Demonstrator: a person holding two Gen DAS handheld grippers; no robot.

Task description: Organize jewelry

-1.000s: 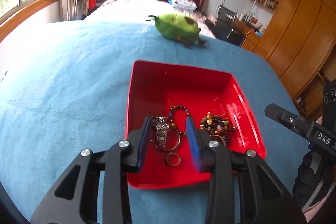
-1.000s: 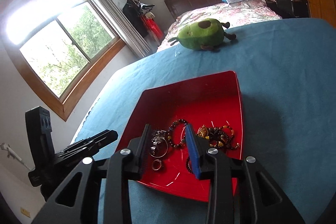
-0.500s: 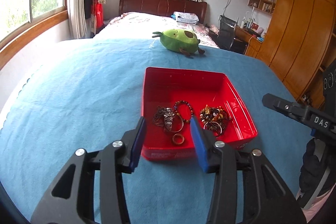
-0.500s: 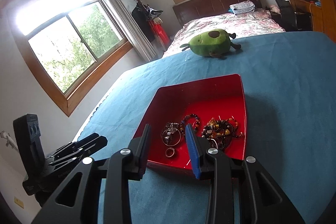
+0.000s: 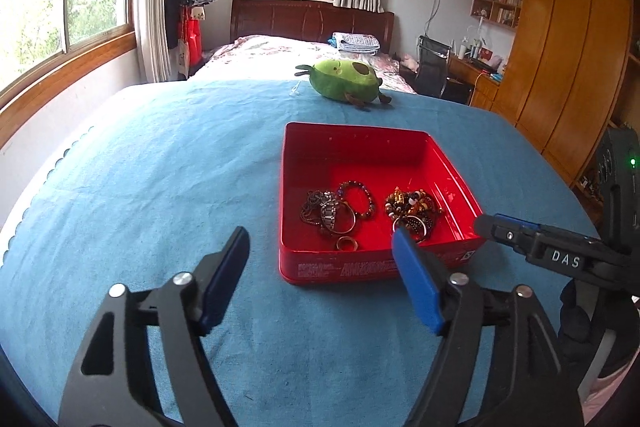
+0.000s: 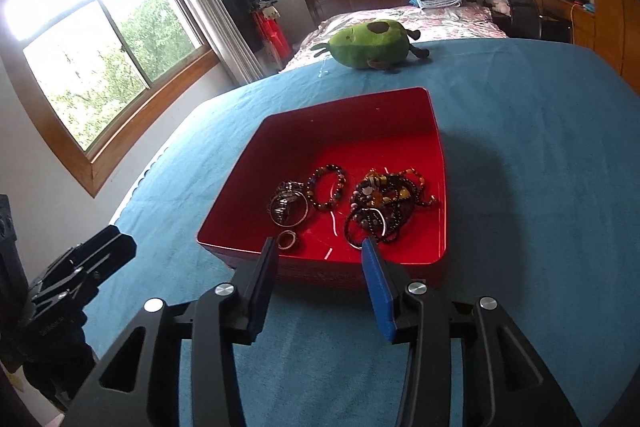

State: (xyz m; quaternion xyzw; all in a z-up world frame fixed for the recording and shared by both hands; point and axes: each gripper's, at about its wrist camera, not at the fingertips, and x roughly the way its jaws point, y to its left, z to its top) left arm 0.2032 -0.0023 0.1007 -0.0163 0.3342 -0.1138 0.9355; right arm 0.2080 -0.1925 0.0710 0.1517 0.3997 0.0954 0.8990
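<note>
A red tray (image 5: 294, 187) (image 6: 240, 195) sits on the blue cloth and holds the jewelry. Inside lie a beaded bracelet (image 5: 366, 197) (image 6: 326, 187), a silver chain and bangle pile (image 5: 328, 215) (image 6: 288, 209), a small ring (image 5: 347, 244) (image 6: 288, 239) and a tangled bead heap (image 5: 412, 209) (image 6: 384, 203). My left gripper (image 5: 322, 251) is open and empty, just short of the tray's near wall. My right gripper (image 6: 320, 255) is open and empty, at the tray's near edge. Each gripper shows at the side of the other's view: the right one (image 5: 516, 235), the left one (image 6: 100, 251).
A green avocado plush toy (image 5: 346, 83) (image 6: 372, 43) lies on the blue cloth (image 5: 160, 167) beyond the tray. A bed, windows, a coat stand, a desk chair and wooden wardrobes stand behind.
Both grippers have pulled back from over the tray to its near side and have opened wider. The jewelry lies as before.
</note>
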